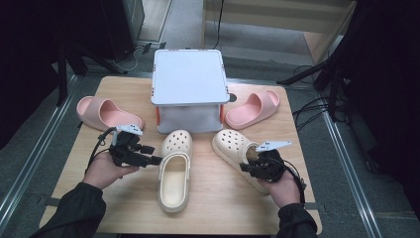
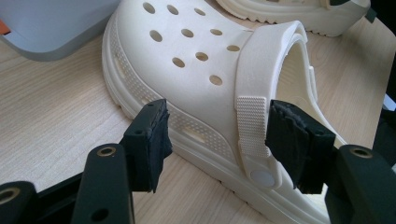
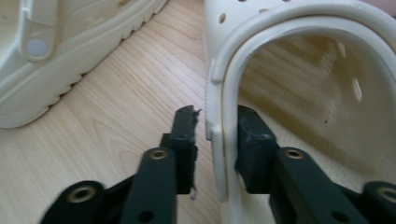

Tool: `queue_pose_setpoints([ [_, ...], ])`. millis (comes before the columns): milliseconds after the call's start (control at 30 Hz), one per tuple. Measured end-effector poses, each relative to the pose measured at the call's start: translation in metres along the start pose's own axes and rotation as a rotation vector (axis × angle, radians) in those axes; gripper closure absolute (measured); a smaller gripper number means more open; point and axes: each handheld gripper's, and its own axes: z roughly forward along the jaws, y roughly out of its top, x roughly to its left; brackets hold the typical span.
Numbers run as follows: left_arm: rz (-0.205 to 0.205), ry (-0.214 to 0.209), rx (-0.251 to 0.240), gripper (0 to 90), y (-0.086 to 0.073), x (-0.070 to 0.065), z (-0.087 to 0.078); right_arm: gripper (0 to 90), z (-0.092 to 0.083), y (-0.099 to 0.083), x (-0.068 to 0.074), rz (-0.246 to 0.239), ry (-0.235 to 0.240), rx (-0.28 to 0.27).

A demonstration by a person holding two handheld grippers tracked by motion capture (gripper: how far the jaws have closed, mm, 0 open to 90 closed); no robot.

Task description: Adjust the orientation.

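A: From the high view, what is lying on the counter (image 1: 208, 208)?

B: Two cream clogs are sitting near the middle, the left clog (image 1: 175, 168) pointing far, the right clog (image 1: 238, 150) angling far-left. A pink slide (image 1: 106, 113) is resting at far left, another slide (image 1: 253, 108) at far right, and a grey box (image 1: 188, 89) is standing between them.

A: And the hands?

B: The left hand-held gripper (image 1: 153, 160) is reaching toward the left clog's side. The right hand-held gripper (image 1: 250, 165) is sitting at the right clog's heel opening.

A: The left gripper view?

B: Its jaws are standing apart, straddling the clog's (image 2: 196, 70) strap (image 2: 252, 126) near the rivet, not pressing on it.

A: The right gripper view?

B: The jaws are closing on the clog's (image 3: 299, 70) strap (image 3: 219, 140), one outside, one inside; the inner pad is touching, the outer one is a sliver off.
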Motion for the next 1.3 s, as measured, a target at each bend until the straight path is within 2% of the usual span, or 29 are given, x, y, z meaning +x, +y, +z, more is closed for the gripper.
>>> queue_pose_setpoints([
  [67,-0.002,-0.003,0.001,40.8,0.000,0.000,0.000,77.7,0.000,0.002,-0.003,0.034,0.009,0.000],
  [167,-0.001,-0.004,0.001,41.3,0.000,-0.001,0.000,78.3,0.001,0.006,0.003,0.013,-0.013,0.004],
  [233,0.001,-0.002,0.000,41.3,0.000,0.000,0.000,78.4,0.001,0.010,0.008,0.013,-0.004,-0.002],
  [433,0.006,-0.002,0.001,41.3,0.000,-0.001,0.000,78.5,0.005,0.020,0.022,0.034,-0.014,-0.027],
  [767,0.008,-0.005,0.005,41.9,0.000,-0.002,0.000,78.5,0.019,0.033,0.045,0.033,-0.008,-0.027],
  [1000,0.013,-0.005,0.006,42.0,0.000,-0.002,0.000,78.4,0.029,0.039,0.055,0.033,-0.017,-0.023],
  [1067,0.013,-0.006,0.006,42.0,-0.001,-0.002,0.000,78.4,0.034,0.041,0.060,0.018,-0.025,-0.018],
  [1300,0.015,-0.009,0.011,42.0,-0.001,-0.002,0.001,78.1,0.042,0.041,0.066,0.012,-0.021,-0.009],
])
